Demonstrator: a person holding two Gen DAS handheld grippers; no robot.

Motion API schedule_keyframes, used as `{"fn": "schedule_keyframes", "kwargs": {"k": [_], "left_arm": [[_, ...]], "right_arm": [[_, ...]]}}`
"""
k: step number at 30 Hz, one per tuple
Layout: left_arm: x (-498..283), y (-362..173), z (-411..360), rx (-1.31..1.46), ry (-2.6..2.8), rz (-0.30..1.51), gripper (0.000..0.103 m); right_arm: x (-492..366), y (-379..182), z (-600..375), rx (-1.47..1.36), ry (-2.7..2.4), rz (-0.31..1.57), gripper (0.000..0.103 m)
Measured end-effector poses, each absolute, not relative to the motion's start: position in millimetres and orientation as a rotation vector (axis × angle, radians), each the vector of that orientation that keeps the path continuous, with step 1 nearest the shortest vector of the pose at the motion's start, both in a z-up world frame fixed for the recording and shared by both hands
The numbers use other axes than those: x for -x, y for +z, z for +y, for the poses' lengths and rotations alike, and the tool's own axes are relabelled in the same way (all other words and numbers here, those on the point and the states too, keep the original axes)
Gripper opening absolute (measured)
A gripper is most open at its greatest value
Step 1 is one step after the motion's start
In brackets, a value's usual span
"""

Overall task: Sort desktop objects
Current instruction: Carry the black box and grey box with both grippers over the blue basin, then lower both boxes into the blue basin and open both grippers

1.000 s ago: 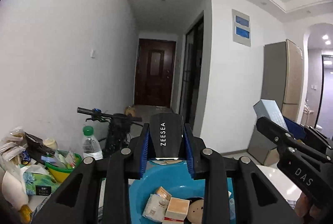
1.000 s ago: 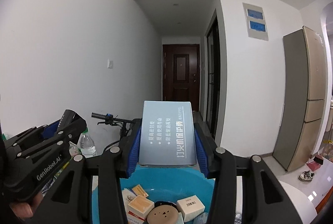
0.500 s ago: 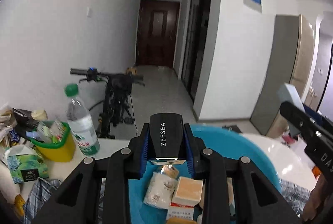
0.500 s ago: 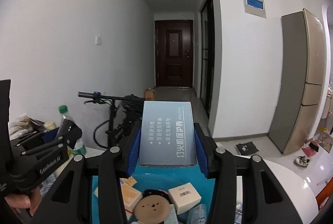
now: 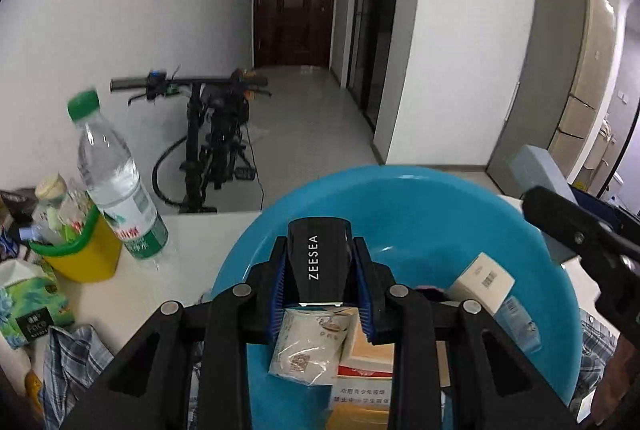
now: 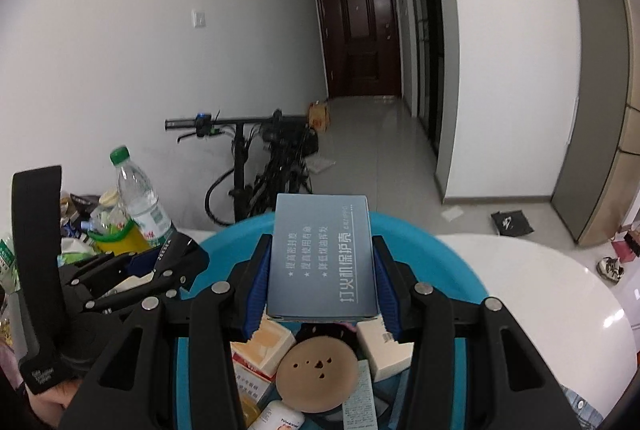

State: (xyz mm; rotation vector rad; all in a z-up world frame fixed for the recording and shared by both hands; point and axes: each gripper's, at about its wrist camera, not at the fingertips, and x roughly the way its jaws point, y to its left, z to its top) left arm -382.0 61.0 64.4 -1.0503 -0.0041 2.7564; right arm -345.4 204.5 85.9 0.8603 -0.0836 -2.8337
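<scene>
Desktop objects are partly sorted: several small cartons and a round tan lid (image 6: 317, 376) already lie in the blue basin (image 5: 408, 198). Two items remain in hand above it. The left gripper (image 5: 320, 294) is clamped on a black ZEESEA box (image 5: 319, 258); the right gripper (image 6: 320, 294) is clamped on a grey-blue printed box (image 6: 322, 262) (matte card, upright). Outside the basin, a water bottle (image 5: 116, 186) and yellow cup (image 5: 80, 254) appear unsorted.

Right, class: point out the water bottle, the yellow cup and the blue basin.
Water bottle (image 5: 116, 186): left wrist view, clear body.
Yellow cup (image 5: 86, 256): left wrist view, outer wall.
Blue basin (image 5: 420, 202): left wrist view, inner far wall.
</scene>
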Motion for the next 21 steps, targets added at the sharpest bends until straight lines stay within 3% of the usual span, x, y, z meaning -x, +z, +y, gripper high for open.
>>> {"fn": "schedule_keyframes", "kwargs": {"k": [6, 21], "left_arm": [[404.1, 35.2, 54.7, 1.259, 2.662, 0.016, 0.032], [408.0, 19.6, 64.0, 1.352, 2.627, 0.066, 0.032]], "right_arm": [[350.5, 72.8, 194.7, -0.951, -2.771, -0.013, 0.046], [350.5, 67.7, 190.1, -0.976, -2.761, 0.001, 0.046]]}}
